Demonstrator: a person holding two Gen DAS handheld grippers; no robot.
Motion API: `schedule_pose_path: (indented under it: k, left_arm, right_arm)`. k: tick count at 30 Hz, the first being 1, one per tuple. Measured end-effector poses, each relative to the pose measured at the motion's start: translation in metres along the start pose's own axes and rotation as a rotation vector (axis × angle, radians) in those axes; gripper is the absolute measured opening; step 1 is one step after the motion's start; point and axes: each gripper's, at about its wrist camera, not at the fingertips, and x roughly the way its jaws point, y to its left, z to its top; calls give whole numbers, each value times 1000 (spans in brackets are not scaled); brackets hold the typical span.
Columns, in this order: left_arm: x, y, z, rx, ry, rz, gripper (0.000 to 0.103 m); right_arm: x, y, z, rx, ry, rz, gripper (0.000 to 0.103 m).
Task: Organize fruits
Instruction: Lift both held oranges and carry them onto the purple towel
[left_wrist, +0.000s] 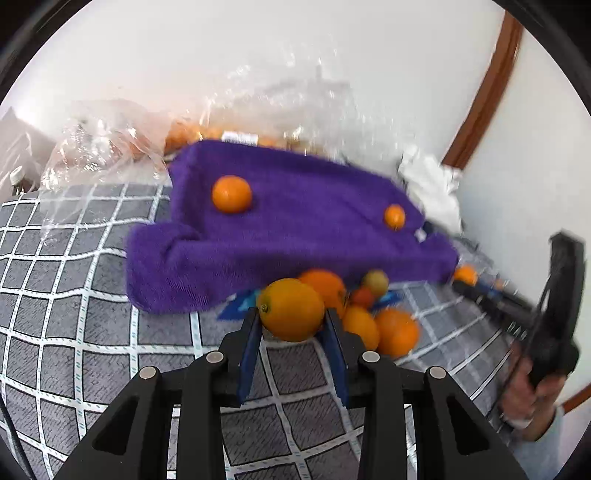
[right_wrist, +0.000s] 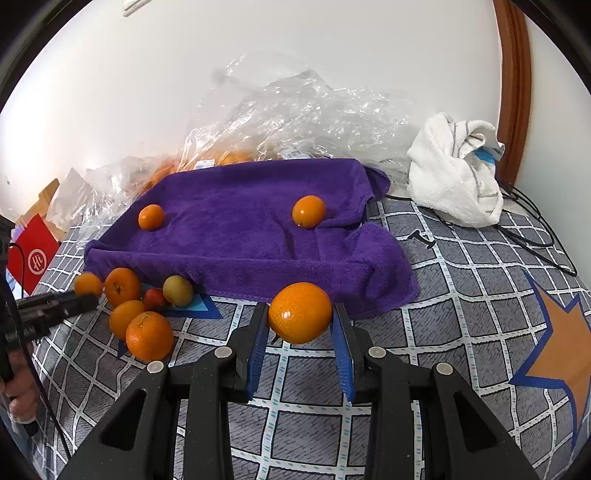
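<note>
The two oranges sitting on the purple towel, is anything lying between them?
No. In the right wrist view, only bare purple towel lies between the left orange and the right orange.

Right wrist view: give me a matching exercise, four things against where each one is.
Things:
1. orange
2. white cloth
3. green fruit
4. plastic bag

Places:
A. behind the purple towel, by the wall
B. between the right gripper fingers
C. in the loose pile left of the gripper
D. far right, near the wooden frame

Pairs: 1-B, 2-D, 3-C, 4-A
</note>
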Motion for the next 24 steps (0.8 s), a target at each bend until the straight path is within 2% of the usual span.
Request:
schedule_pose_path:
  k: [5,9,14,20,22,24]
  left_arm:
    - [-9,7,4,-46,-60,-11,32]
    - [-10,2,4,-26,-85,29,32]
    - [-12,1,6,-18,-107,39,32]
    - [-26,5,14,-25,-182,122,32]
    - [-36,6,18,-39,-221,126,32]
    - [-44,6,25,-53,-228,116,32]
  right_arm:
    - [-2,1,0,-6,-7,5,34]
    - [-5,3,-1,-16,-18,2,34]
    - [-9,3,1,-11,-36,-21,34]
    - [-23,-1,17,27,-57,5,34]
    - [-32,0,24,10,-73,-12,34]
    - [-39,2,31,-7,-83,-17,34]
